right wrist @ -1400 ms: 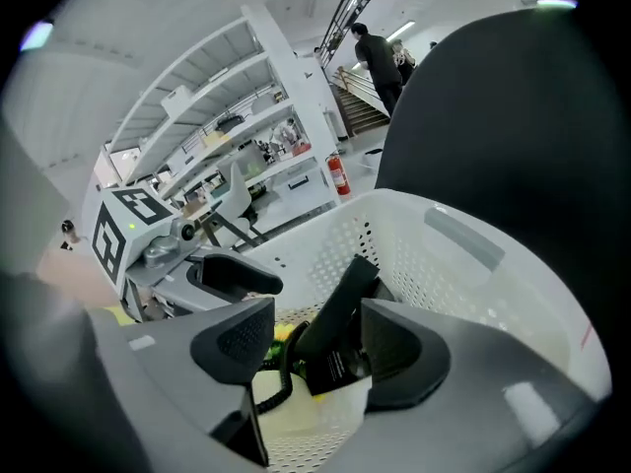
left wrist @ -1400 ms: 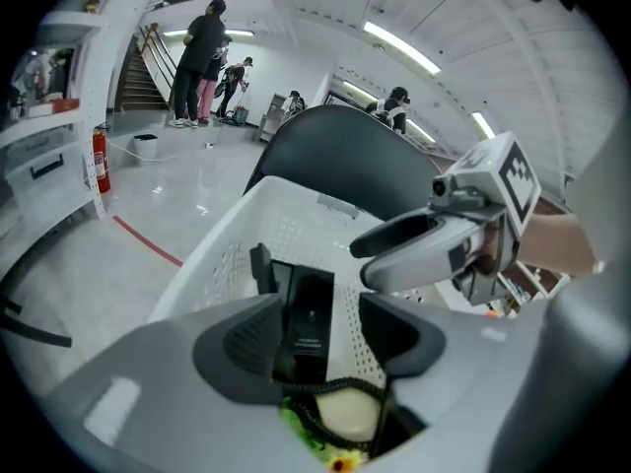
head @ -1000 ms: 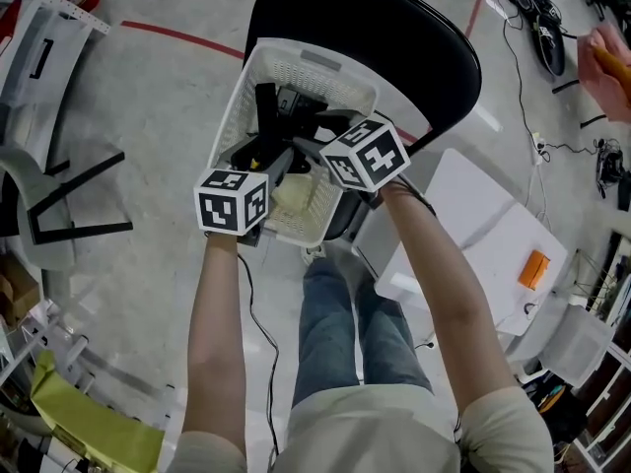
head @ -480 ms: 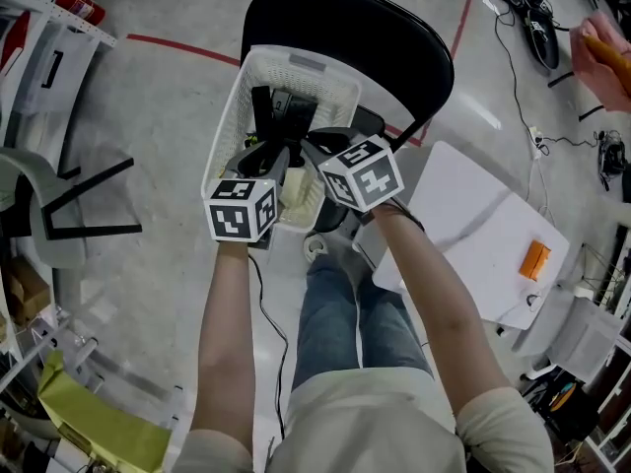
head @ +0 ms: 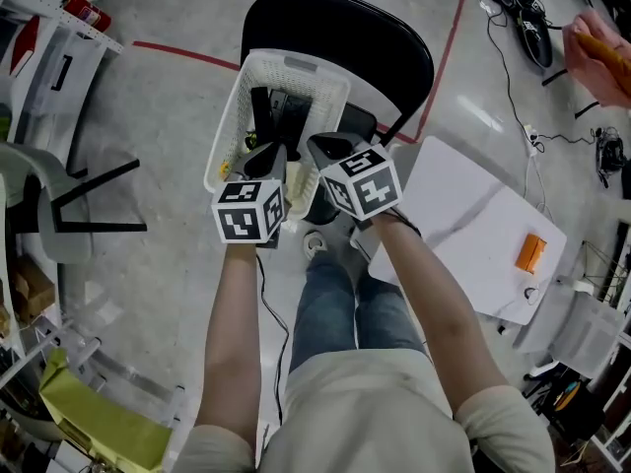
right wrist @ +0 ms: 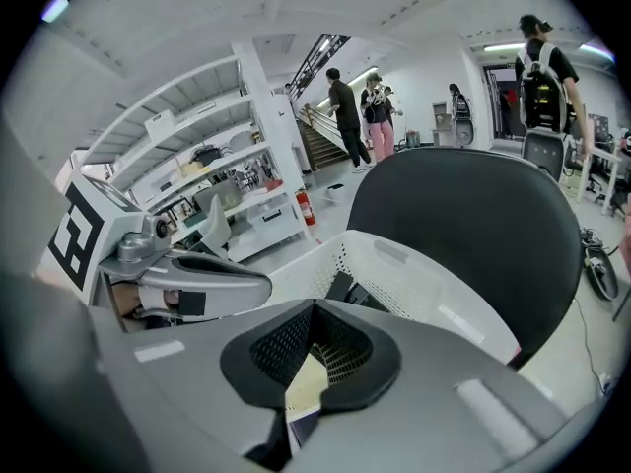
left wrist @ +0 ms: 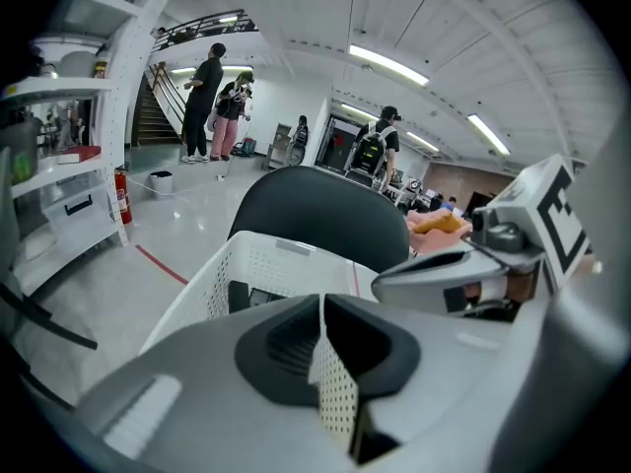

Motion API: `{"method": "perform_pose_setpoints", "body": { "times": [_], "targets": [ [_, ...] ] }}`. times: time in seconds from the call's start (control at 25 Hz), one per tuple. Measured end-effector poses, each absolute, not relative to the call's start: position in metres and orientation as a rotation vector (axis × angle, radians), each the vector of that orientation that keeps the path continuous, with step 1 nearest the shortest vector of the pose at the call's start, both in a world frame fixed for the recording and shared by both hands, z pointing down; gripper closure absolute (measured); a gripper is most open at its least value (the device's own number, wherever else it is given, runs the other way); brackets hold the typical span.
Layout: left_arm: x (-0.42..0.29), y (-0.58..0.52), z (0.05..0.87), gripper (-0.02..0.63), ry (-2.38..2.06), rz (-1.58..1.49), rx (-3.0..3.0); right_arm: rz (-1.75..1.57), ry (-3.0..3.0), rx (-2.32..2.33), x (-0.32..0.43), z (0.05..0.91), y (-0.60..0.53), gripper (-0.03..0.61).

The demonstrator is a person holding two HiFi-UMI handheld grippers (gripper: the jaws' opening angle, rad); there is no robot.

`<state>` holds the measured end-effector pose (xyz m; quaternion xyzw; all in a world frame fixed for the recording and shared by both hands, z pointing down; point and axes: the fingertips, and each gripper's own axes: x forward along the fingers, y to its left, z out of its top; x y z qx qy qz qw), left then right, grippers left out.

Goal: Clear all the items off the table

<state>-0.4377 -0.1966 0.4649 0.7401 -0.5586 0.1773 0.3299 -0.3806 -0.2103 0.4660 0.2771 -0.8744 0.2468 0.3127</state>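
The left gripper and the right gripper are hanging side by side, close together, right over the near end of the white basket. The left gripper's jaws have just been closing. Now their tips are pressing together with nothing between them. The right gripper's jaws are pressing together too, and they are pinching nothing. Their inner pads are black and rubbery.

The basket is sitting just below and ahead of both grippers. It is plastic, long, with rounded corners and walls full of tiny holes. Dark things are lying inside it, and a pale yellow thing is showing low down at the near end. The basket is resting on a black chair with a round, smooth back rising behind it.

To the right, well apart from the grippers, a flat white table is standing. A small orange block is lying near its far edge.

On the left, the grey shiny floor is lying open, with a red line crossing it.
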Motion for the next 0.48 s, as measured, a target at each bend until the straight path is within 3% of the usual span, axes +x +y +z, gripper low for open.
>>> {"method": "perform_pose_setpoints", "body": {
  "times": [0.48],
  "targets": [
    [-0.409,-0.159,0.421,0.603,-1.474,0.364,1.899,0.654,-2.348,0.851,-0.347,0.419,-0.18,0.58]
  ]
}}
